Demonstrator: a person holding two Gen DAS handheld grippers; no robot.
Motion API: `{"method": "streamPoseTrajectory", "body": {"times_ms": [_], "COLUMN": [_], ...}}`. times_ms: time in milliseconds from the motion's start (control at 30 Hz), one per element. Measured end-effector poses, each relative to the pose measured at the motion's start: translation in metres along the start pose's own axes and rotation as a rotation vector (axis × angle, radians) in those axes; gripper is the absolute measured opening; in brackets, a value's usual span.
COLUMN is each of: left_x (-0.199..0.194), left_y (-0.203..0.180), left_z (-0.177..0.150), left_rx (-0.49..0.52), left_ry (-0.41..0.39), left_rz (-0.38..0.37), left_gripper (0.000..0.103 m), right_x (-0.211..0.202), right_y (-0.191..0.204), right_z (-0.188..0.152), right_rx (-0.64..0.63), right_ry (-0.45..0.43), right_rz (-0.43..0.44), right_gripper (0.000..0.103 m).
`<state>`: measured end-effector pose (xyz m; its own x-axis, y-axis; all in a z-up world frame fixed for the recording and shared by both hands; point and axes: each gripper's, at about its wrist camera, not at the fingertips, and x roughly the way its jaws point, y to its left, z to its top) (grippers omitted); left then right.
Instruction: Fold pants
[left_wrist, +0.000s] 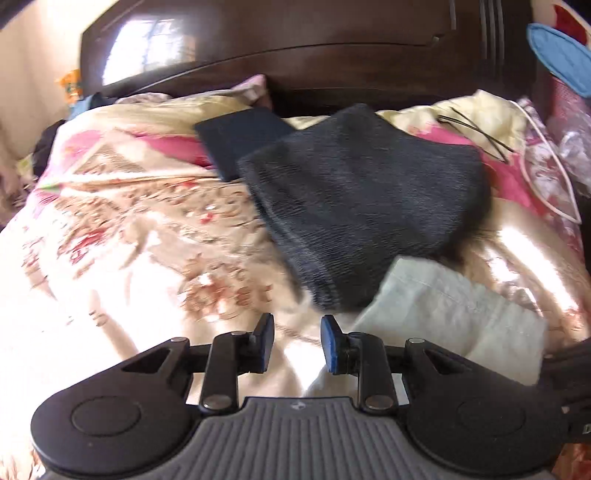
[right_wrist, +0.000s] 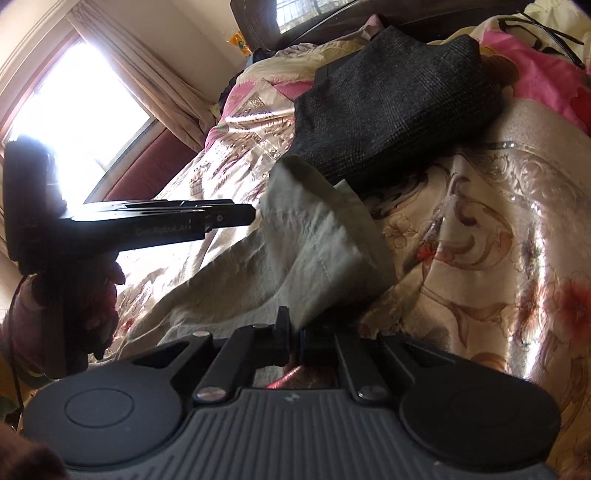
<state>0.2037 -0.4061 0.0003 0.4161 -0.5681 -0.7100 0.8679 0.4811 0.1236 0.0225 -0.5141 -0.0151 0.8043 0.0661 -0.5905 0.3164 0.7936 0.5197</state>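
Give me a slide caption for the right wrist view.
Right gripper shut on pale pants beside a dark folded garment on the bedspread.

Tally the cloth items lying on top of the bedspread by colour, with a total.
Dark grey: 1, folded textured garment
Dark navy: 1, flat folded piece partly under the grey one
Pale green: 1, pants, pinched in the right claw
Total: 3
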Motion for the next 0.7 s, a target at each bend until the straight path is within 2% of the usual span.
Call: {"method": "streamPoseTrajectory", "body": {"times_ms": [100, 200, 267, 400, 500, 600, 667, 700], "left_x": [-0.023, -0.064, -0.091, -0.13, -0.142, -0.152, -0.155, -0.155], "left_y": [0.007, 0.019, 0.025, 0.026, 0.021, 0.019, 0.02, 0.02], "left_z": [-0.022, -0.057, -0.09, -0.161, -0.2, -0.21, -0.214, -0.216], "left_rx": [-0.028, -0.045, -0.074, -0.16, -0.209, -0.259, -0.292, -0.297], "left_ry": [-0.005, 0.009, 0.038, 0.117, 0.119, 0.08, 0.067, 0.061], "left_rz": [0.037, 0.049, 0.058, 0.078, 0.102, 0.086, 0.044, 0.047], "left_gripper": [0.042, 0.046, 0.049, 0.05, 0.051, 0.05, 0.05, 0.05], "right_x": [-0.001, 0.003, 0.009, 0.03, 0.027, 0.005, -0.012, -0.018], "right_y": [-0.005, -0.011, -0.011, -0.003, 0.001, 0.025, 0.058, 0.077], "right_z": [0.002, 0.004, 0.005, 0.008, 0.019, 0.033, 0.047, 0.052], "right_rx": [0.059, 0.123, 0.13, 0.132, 0.228, 0.235, 0.182, 0.139], "right_ry": [-0.001, -0.006, -0.01, -0.005, -0.012, -0.083, -0.127, -0.136], "right_rz": [0.029, 0.041, 0.027, -0.04, -0.027, 0.026, 0.072, 0.099], "right_gripper": [0.008, 0.008, 0.008, 0.008, 0.009, 0.006, 0.006, 0.006]}}
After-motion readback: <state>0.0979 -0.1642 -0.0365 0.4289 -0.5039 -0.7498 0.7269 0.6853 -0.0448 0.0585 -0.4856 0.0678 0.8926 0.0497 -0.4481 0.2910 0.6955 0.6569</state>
